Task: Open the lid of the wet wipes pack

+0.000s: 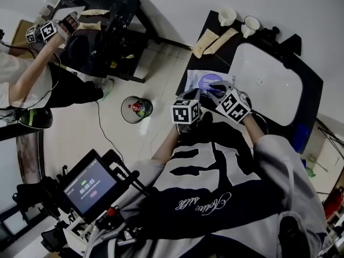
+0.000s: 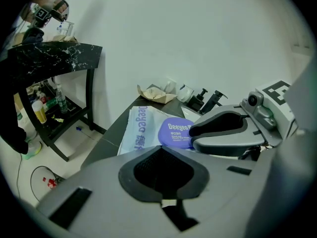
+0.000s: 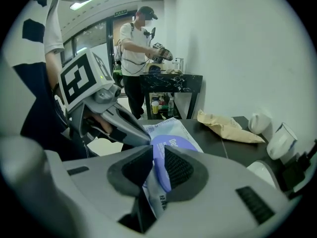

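We see a dark countertop against a wall, with a white sink set into it. On its bare part lies a pale wet wipes pack with a round purple lid. Farther back lie crumpled brown paper bags and two white cups. A small round bin stands on the pale floor nearby.

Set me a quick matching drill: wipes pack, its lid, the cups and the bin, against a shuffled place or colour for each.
Things:
1. wipes pack
2. lid
3. cups
4. bin

Matches:
A. on the floor
B. purple
C. pinched in the right gripper
D. white, at the back of the counter

Pairs: 1-C, 2-B, 3-D, 4-A.
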`<state>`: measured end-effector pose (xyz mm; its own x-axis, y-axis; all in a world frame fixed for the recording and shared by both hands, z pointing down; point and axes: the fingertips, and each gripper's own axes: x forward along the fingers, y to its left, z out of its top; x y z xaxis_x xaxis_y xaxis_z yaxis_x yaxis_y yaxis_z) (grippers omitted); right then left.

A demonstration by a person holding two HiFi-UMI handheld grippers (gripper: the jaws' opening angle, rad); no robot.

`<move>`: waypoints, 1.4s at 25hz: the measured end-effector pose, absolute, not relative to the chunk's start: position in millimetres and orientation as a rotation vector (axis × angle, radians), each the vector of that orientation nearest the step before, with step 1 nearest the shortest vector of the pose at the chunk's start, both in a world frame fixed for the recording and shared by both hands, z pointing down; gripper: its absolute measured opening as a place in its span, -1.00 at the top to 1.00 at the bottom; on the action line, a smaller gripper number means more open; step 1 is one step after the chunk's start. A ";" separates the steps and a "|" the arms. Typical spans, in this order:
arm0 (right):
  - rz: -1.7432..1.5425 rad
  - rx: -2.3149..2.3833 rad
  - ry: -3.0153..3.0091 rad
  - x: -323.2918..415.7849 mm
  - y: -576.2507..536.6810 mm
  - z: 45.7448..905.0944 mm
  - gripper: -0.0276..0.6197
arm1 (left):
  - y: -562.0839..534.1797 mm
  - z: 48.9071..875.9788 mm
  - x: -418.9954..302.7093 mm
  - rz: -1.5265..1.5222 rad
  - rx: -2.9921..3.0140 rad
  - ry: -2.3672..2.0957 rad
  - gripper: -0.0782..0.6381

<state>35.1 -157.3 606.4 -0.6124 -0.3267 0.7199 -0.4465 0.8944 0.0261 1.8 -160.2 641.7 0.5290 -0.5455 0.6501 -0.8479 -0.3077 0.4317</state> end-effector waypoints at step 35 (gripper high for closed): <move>-0.055 0.383 -2.074 30.7 -149.3 608.2 0.72 | -154.2 634.5 6.9 0.597 2.106 -1.059 0.79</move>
<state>30.7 -149.3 608.2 -0.4633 -0.2928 0.8364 -0.2478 0.9490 0.1949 6.9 -154.2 634.5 0.5605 -0.5029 0.6580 -0.8232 -0.4250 0.3764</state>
